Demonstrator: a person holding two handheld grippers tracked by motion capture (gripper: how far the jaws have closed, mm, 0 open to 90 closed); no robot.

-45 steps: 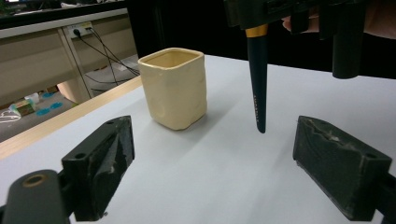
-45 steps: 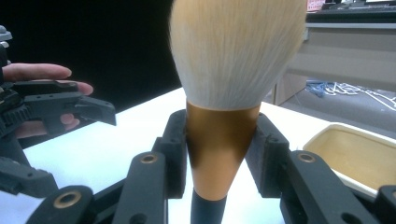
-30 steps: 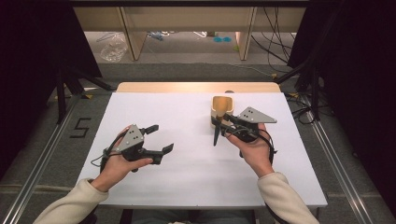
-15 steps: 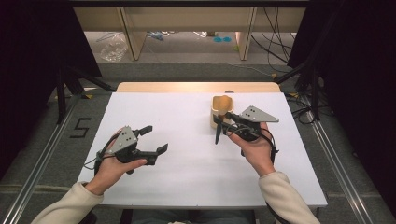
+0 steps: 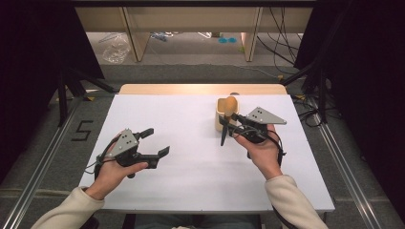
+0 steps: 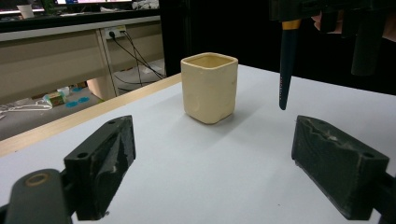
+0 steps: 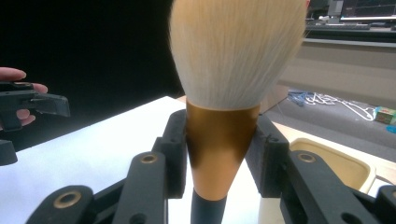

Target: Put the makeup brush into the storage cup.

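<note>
With right claw [image 5: 229, 125] clamped on brush [image 7: 224, 140], handle hangs beside cup [image 6: 208, 86]. Misaimed, it could tip the cup. Left claw [image 5: 155, 141] wide, empty.

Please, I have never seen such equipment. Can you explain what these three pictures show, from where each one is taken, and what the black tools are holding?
There is no robot here. A person sits at a white table and holds a hand-operated two-jaw gripper in each hand.

The high view comes from a fixed camera above the person, looking forward and down. The other two pictures come from small cameras riding on the grippers, looking along their black jaws.

On the table stands one cream square cup, near the far edge.

The right gripper is shut on a makeup brush, gripping its copper-coloured collar; the pale bristles point up and the dark handle hangs down beside the cup.

The left gripper is open and holds nothing. Its jaws face the cup from a distance.
</note>
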